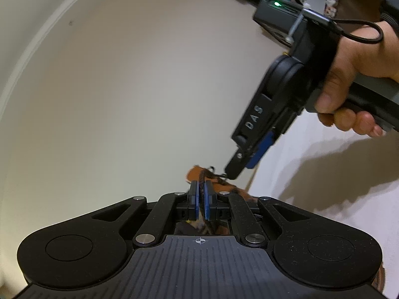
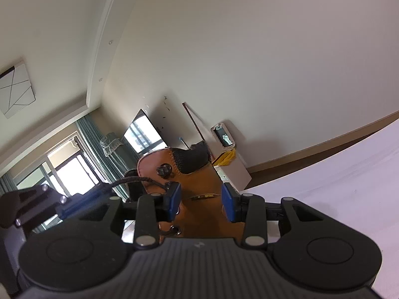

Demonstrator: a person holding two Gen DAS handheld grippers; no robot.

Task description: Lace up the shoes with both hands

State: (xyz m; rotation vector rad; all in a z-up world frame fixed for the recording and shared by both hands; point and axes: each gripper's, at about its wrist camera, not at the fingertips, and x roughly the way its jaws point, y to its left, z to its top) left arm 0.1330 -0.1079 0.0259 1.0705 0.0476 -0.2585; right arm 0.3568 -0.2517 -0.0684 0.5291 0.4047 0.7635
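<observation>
A brown leather boot (image 2: 199, 182) with a black mesh collar (image 2: 192, 159) stands upright right in front of my right gripper (image 2: 200, 196). Its blue pads are open, one on each side of the boot's upper, not pressing it. A dark braided lace (image 2: 139, 180) runs from beside a metal lace hook (image 2: 163, 170) leftward to my left gripper (image 2: 104, 188). In the left wrist view my left gripper (image 1: 201, 194) is shut on the lace (image 1: 201, 177), with the boot (image 1: 195, 172) just beyond. The tip of my right gripper (image 1: 233, 170) touches the boot's top there.
A white table surface (image 2: 336, 199) spreads to the right. A person's hand (image 1: 349, 87) holds the right gripper's handle. Behind the boot are a cardboard box (image 2: 234, 172), a TV (image 2: 144, 132) and a bare wall.
</observation>
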